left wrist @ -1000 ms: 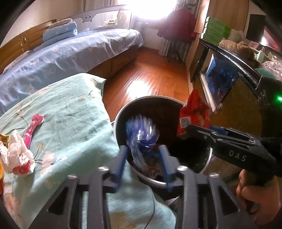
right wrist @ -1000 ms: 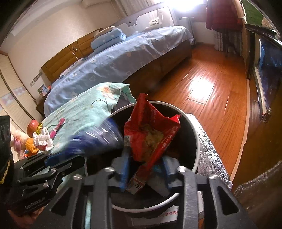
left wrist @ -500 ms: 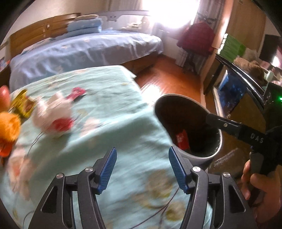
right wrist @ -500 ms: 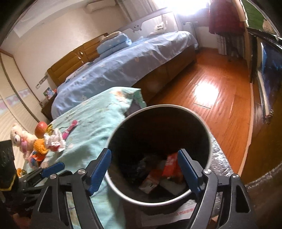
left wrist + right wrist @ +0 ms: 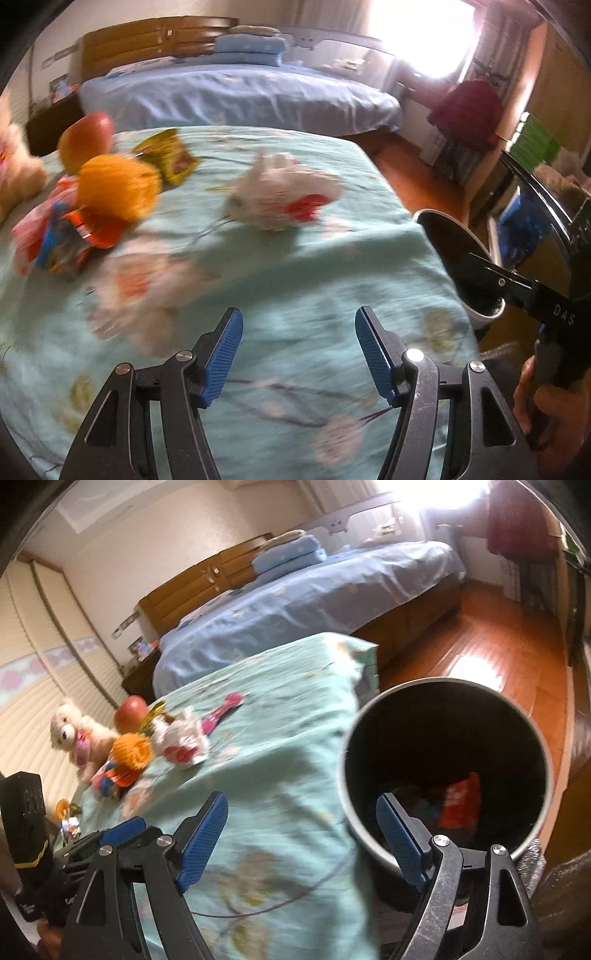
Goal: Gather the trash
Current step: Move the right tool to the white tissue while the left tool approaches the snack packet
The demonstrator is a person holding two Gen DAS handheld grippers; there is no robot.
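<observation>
My left gripper [image 5: 299, 317] hovers over the turquoise cloth [image 5: 295, 258]; its jaws are opening, with nothing between them. Ahead lie a crumpled white bag with red print [image 5: 284, 195], a yellow-green wrapper [image 5: 170, 155] and a colourful wrapper [image 5: 62, 240]. My right gripper [image 5: 301, 801] is also opening and holds nothing. It straddles the cloth's edge and the rim of the grey trash bin [image 5: 347, 738]. A red snack bag [image 5: 460, 805] lies inside the bin with other dark scraps. The white bag [image 5: 181, 738] shows far left in the right wrist view.
An orange fluffy toy [image 5: 118, 188], an apple [image 5: 86, 138], a teddy bear [image 5: 74, 731] and a pink item [image 5: 225, 709] share the cloth. A blue bed [image 5: 240, 96] stands behind, with wooden floor [image 5: 498, 657] beyond the bin. A hand [image 5: 546, 402] holds the right gripper's handle.
Both grippers opened over the bin: the blue wrapper and the red snack bag dropped in. Both then swung left, away from the bin, the left one farther over the cloth.
</observation>
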